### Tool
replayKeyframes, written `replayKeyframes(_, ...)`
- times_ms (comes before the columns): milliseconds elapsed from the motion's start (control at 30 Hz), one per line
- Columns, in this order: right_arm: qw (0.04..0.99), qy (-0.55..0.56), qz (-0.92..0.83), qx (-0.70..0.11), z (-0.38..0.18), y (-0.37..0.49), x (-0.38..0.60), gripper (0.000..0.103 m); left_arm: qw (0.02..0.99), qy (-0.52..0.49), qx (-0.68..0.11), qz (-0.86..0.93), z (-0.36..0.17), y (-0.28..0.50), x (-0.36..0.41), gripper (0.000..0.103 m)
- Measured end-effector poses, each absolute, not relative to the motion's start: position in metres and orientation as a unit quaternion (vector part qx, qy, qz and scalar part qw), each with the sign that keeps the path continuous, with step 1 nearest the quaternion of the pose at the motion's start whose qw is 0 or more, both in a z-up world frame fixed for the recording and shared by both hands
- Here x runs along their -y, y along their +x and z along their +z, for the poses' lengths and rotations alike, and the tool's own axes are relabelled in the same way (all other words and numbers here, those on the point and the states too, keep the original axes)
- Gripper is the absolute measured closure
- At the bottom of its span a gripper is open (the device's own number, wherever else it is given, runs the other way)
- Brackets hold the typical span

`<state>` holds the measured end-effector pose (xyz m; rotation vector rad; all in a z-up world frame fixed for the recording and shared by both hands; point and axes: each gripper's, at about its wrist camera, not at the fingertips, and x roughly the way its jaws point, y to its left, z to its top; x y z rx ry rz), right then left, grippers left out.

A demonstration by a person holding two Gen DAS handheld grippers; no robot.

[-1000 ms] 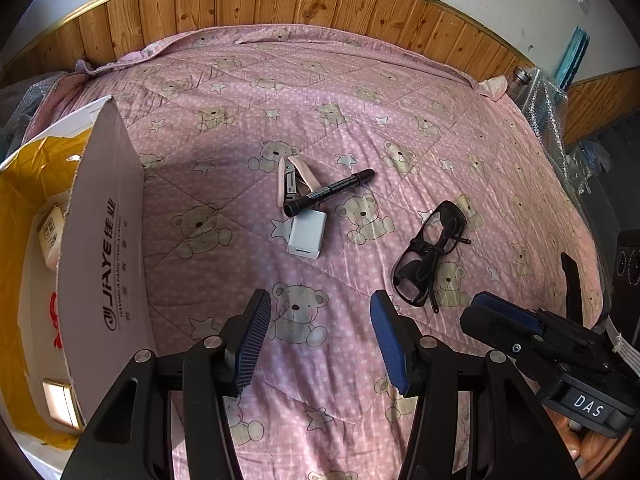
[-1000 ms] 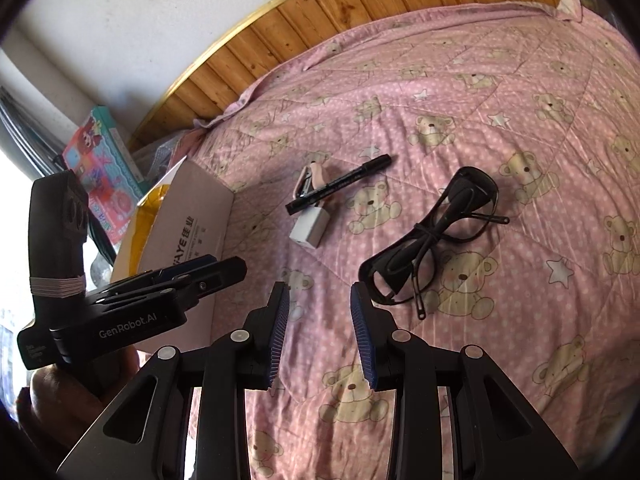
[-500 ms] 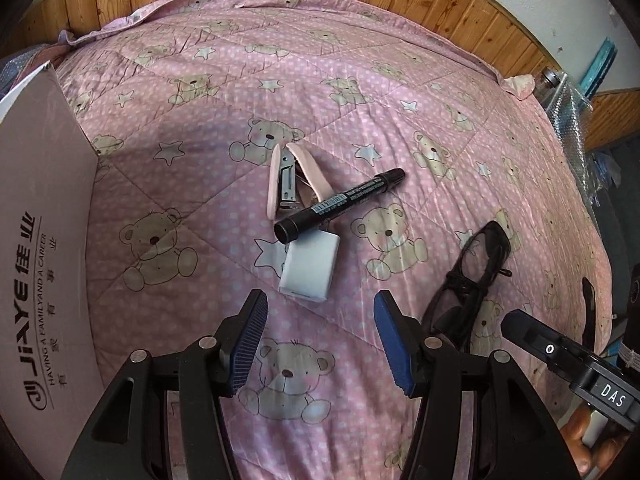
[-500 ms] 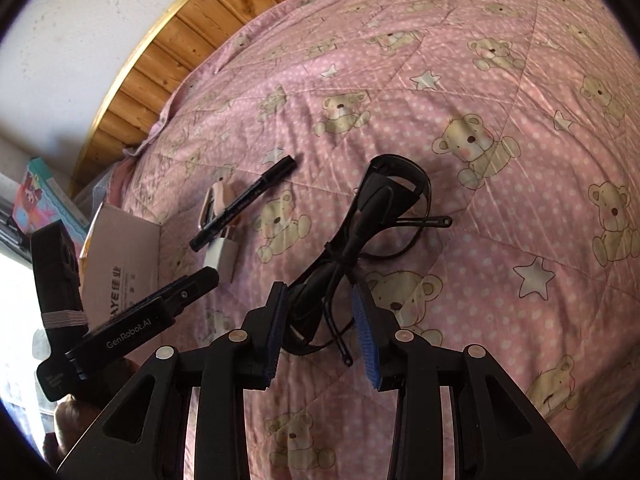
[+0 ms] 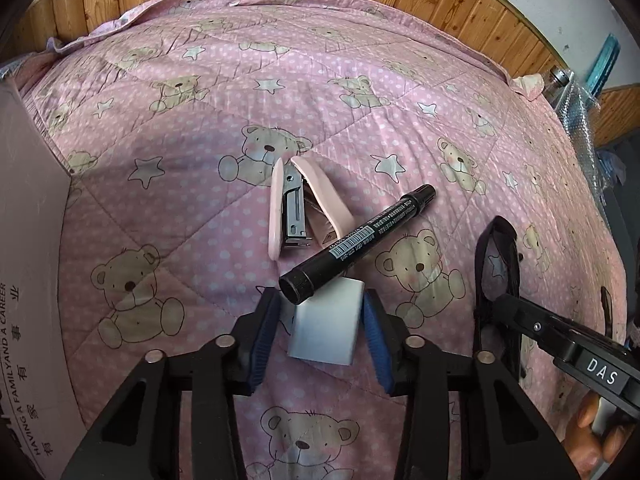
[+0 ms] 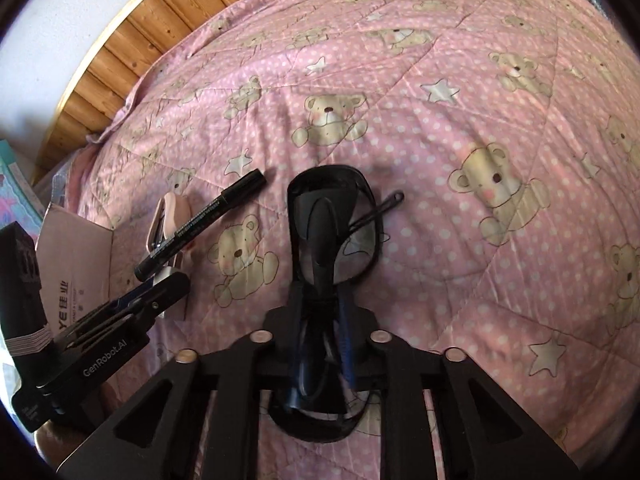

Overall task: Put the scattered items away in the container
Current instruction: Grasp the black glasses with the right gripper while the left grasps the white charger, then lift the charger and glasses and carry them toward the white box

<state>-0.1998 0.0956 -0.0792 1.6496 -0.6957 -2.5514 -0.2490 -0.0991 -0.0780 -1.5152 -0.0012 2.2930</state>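
Note:
A small white block (image 5: 324, 332) lies on the pink bear quilt (image 5: 200, 120), and my left gripper (image 5: 320, 336) stands open around it. The right pad is almost on it, the left a little off. A black marker (image 5: 356, 240) rests with its near end over the block's far corner. Behind it lies a pink stapler (image 5: 292, 208). My right gripper (image 6: 320, 320) is shut on the middle of the black glasses (image 6: 332, 216), whose lens and one temple stick out ahead. The cardboard box (image 5: 28, 240) stands at the left.
A wooden headboard (image 5: 360, 0) runs along the far side of the bed. Bubble wrap and a bottle (image 5: 560, 76) sit past the bed's right corner. The two grippers are close together, side by side, with a hand (image 5: 592, 436) visible on the right one.
Both grippers moved forward and down. The left one now straddles the white block with narrower fingers. The right one closed on the glasses.

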Motion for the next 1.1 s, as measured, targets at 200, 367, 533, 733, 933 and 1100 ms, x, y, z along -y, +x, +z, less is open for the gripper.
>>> replayKeyframes(200, 0.028, 0.519, -0.824, 0.226, -0.072, -0.192, -0.095, 0.09, 0.202, -0.539, 0.016, 0.817, -0.074, -0.248, 0.105, 0.071)
replayKeyframes(367, 0.045, 0.507, -0.828, 0.234, -0.056, -0.181, -0.088, 0.09, 0.201, -0.539, 0.018, 0.818, -0.063, -0.234, 0.111, 0.071)
replayKeyframes(533, 0.064, 0.495, -0.833, 0.237, -0.04, -0.168, -0.078, 0.09, 0.194, -0.529, 0.019, 0.826, -0.045, -0.217, 0.119, 0.071)
replayKeyframes(733, 0.088, 0.488, -0.836, 0.234, -0.028, -0.147, -0.064, 0.09, 0.192, -0.511, 0.017, 0.838, -0.018, -0.191, 0.133, 0.071)
replayKeyframes(933, 0.107, 0.479, -0.841, 0.227, -0.016, -0.126, -0.051, 0.09, 0.187, -0.495, 0.017, 0.848, 0.005, -0.167, 0.145, 0.071)
replayKeyframes(1100, 0.124, 0.474, -0.844, 0.218, -0.006, -0.11, -0.036, 0.09, 0.182, -0.484, 0.016, 0.856, 0.02, -0.147, 0.154, 0.071)
